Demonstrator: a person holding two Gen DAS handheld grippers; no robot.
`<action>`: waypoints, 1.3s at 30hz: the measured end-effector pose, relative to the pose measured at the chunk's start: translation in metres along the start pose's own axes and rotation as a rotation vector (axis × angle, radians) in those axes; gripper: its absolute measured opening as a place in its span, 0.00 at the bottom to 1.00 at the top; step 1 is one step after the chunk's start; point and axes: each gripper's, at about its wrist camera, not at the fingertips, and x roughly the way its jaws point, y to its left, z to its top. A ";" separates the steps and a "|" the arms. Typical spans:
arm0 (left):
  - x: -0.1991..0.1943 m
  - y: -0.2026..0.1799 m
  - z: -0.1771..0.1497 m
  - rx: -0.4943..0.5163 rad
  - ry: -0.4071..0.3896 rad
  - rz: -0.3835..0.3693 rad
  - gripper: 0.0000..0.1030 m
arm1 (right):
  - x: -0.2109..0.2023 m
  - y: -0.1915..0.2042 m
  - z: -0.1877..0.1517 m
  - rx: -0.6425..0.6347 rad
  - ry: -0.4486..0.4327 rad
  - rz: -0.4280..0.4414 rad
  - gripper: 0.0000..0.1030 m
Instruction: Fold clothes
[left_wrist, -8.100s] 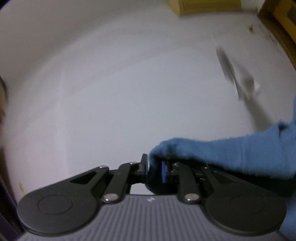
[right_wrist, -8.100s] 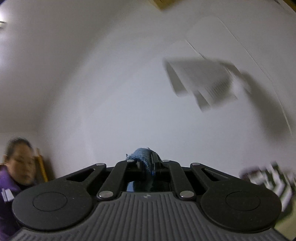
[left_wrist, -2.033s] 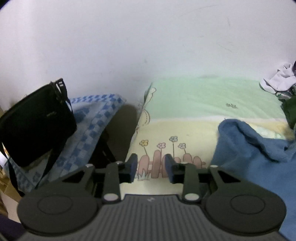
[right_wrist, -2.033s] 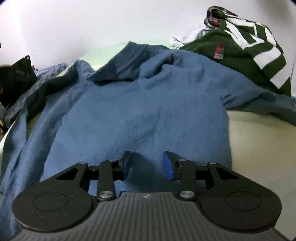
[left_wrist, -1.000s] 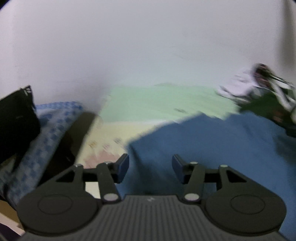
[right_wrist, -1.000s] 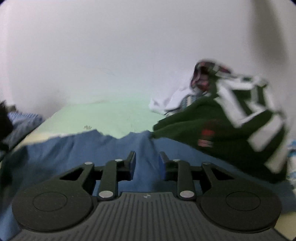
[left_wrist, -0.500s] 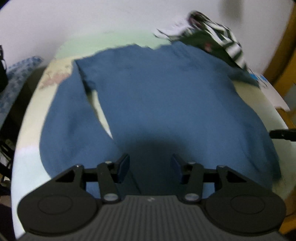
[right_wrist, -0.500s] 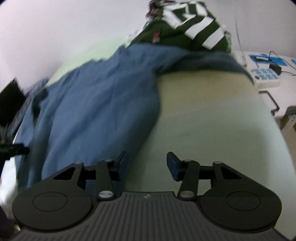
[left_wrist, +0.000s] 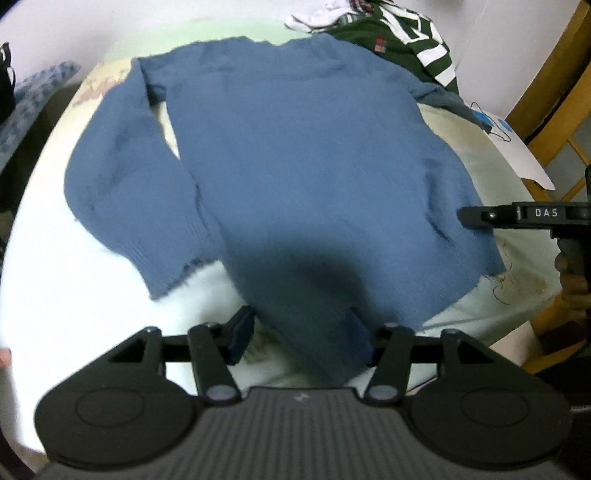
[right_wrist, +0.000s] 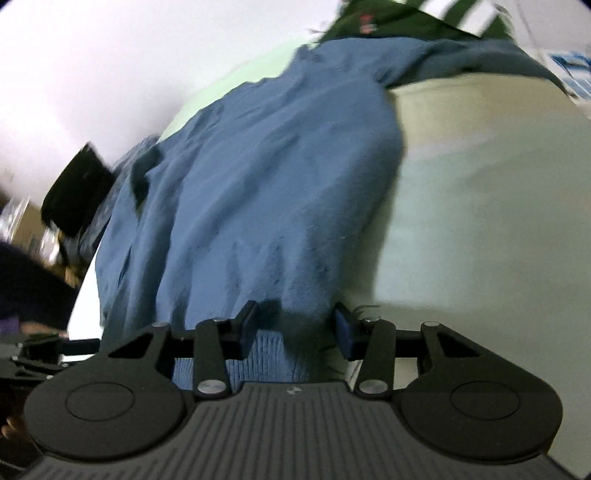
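Two grippers hanging over a blue sweater (left_wrist: 314, 155) spread flat on the bed (left_wrist: 74, 295)

Sweater lies front down-ish with its hem toward the cameras and one sleeve folded down along its left side. Left gripper (left_wrist: 304, 341) sits over the hem's left corner, fingers (left_wrist: 242, 338) spread wide and holding nothing. Right gripper (right_wrist: 295, 332) is at the hem's right corner, fingers wide too, with the ribbed edge lying between them but not pinched. Beyond the sweater's collar there's a green striped garment (left_wrist: 402, 40) in a heap, and a black bag (right_wrist: 75, 190) off past the sleeve side.
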 end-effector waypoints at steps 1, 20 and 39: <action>0.002 -0.003 -0.001 -0.005 0.005 0.009 0.57 | 0.000 -0.001 0.001 -0.012 0.003 0.005 0.45; -0.048 -0.017 0.029 -0.172 -0.276 0.113 0.01 | -0.040 0.020 0.022 -0.305 0.024 0.112 0.13; 0.001 0.024 0.002 -0.124 -0.050 0.276 0.02 | -0.027 0.002 0.011 -0.202 0.090 -0.019 0.29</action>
